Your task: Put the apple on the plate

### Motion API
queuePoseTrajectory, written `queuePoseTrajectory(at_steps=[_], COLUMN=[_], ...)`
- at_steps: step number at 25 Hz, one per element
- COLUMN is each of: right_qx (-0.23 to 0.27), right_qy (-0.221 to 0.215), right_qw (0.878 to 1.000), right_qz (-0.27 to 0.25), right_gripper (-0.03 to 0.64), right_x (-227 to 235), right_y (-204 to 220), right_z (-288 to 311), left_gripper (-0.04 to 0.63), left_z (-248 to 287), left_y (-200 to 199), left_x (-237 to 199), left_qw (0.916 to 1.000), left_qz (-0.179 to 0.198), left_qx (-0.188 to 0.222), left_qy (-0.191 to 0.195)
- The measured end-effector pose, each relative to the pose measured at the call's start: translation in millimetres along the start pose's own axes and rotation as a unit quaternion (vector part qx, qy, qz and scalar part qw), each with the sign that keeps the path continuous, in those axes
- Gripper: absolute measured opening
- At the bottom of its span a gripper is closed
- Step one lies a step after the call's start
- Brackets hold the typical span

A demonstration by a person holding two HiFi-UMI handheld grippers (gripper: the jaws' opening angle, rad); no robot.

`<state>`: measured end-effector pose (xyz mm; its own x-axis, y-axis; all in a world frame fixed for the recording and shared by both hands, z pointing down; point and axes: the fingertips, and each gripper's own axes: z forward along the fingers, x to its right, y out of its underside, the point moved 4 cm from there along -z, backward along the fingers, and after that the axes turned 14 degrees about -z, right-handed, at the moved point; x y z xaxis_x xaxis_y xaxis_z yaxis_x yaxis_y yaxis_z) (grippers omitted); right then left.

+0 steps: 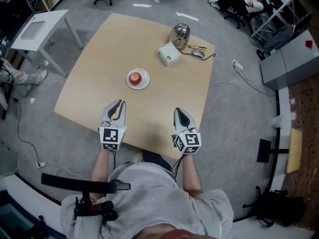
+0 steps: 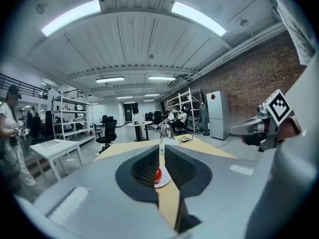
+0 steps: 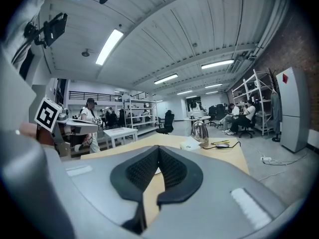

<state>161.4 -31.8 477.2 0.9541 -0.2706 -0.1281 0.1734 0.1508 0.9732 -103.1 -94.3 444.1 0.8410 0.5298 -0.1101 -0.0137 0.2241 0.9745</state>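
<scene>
The table [image 1: 99,73] is viewed steeply from overhead, nearly level from the left gripper [image 1: 118,104] and right gripper [image 1: 179,113]; a probable kettle [image 1: 180,34] is shared.

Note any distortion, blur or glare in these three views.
Head view: evenly lit, sharp, table edges bowed by the wide lens. Left gripper view: fisheye with dark corners, ceiling lights blown out, apple soft. Right gripper view: same fisheye, light strip glaring.
</scene>
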Motion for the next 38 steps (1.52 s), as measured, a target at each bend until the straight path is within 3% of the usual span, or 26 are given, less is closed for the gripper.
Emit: queuePoseTrajectory(at_steps=[14, 22, 38], right_qx=[0.005, 0.009, 0.018], right_qy=[0.015, 0.024, 0.014], right_qw=[1.0, 0.999, 0.999], right_qz=[0.004, -0.027, -0.028], right_gripper=[0.006, 0.006, 0.005], right_x=[-5, -8, -2], right_y=[-3, -8, -8], right_z=[-20, -25, -27], left_gripper=[0.031, 0.02, 0.02], left_z=[-23, -32, -31], left_y=[-2, -4, -5], left_x=[3, 0, 3], left_qw=[0.9999, 0.9996, 0.9994], left_qz=[-0.004, 0.003, 0.011], left_qx=[0.015, 0.025, 0.027], left_qy=[-0.007, -0.016, -0.02])
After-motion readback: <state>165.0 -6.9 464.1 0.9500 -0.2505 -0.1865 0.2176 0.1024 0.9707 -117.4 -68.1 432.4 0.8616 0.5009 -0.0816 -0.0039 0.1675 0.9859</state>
